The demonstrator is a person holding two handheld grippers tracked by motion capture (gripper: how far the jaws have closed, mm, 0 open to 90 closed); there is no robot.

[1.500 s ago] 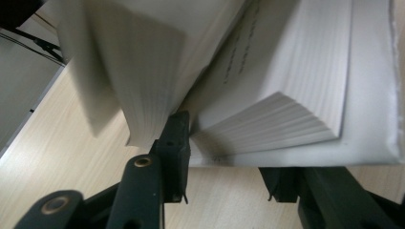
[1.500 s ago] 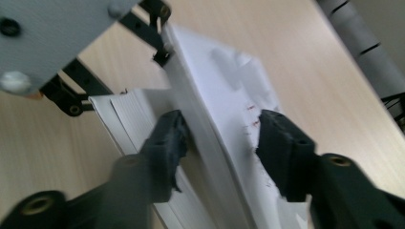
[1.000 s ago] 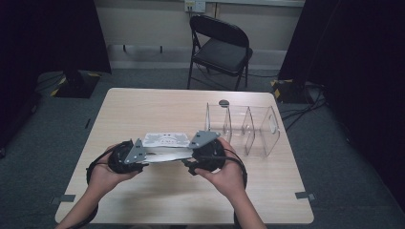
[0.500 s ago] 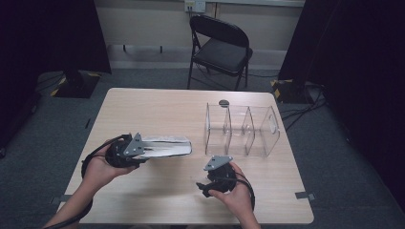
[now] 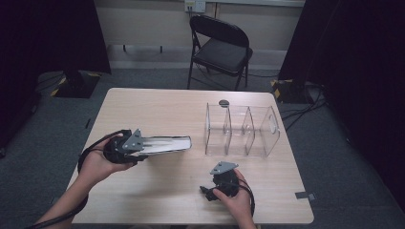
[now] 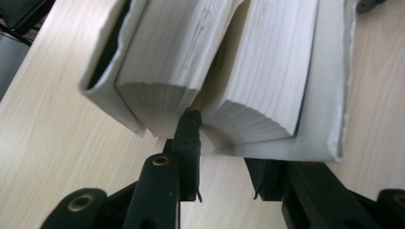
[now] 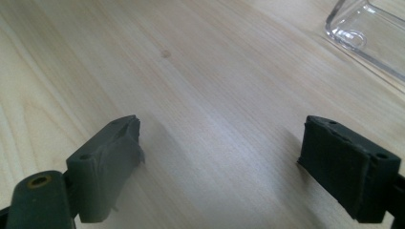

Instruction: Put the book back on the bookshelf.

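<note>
The left gripper (image 5: 143, 145) is clamping a thick white book (image 5: 165, 144), its long axis pointing toward the clear three-slot acrylic rack (image 5: 241, 130); the right gripper (image 5: 220, 177), jaws having just opened empty, is sitting nearer it.

We see the worktop (image 5: 191, 191) evenly lit from overhead in the high view, while the upper left and right of the frame sink into near black. In the left gripper view the book (image 6: 267, 71) looks soft and blurred up close. In the right gripper view, faint shadows fall beside the jaws.
</note>
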